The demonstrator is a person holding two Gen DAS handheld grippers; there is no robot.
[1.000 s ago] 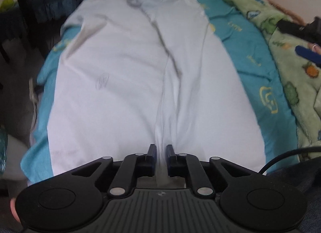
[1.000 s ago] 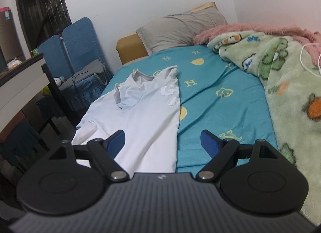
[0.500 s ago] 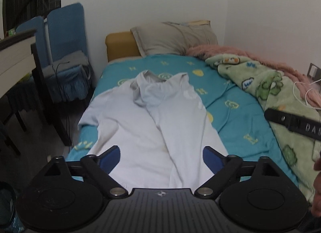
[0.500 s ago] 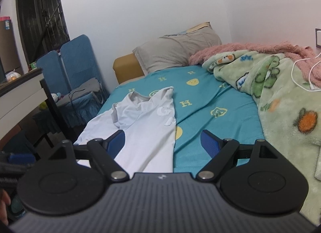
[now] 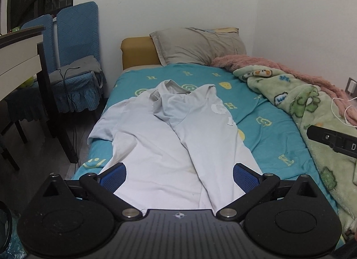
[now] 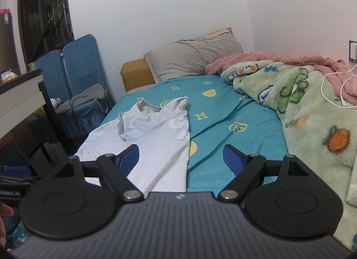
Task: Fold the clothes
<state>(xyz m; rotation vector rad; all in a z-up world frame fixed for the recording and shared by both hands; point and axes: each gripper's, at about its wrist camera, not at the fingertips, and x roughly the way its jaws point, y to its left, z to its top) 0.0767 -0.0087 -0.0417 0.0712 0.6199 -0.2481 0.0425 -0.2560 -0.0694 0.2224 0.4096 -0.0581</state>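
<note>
Both grippers are hanging over the near end of the bed (image 5: 263,129), jaws spread and gripping nothing. Left gripper (image 5: 179,176) is hovering above the shirt (image 5: 156,147), its blue pads (image 5: 113,175) standing wide with only cloth showing below and beyond them — no pinch. Right gripper (image 6: 180,161) is sitting to the shirt's right, released too, one pad over the shirt's edge and the other over bare teal sheet. The pale shirt (image 6: 156,138) is lying lengthwise along the bed's left side, collar toward the pillow (image 5: 196,45), its right half folded over onto the middle so a white print is showing near that edge. A sleeve is drooping off the bed's left edge. To the shirt's right a green blanket (image 5: 312,112) is lying heaped, with a pink one behind it. Left of the bed, blue chairs (image 5: 75,58) are standing beside a desk (image 5: 20,54).
</note>
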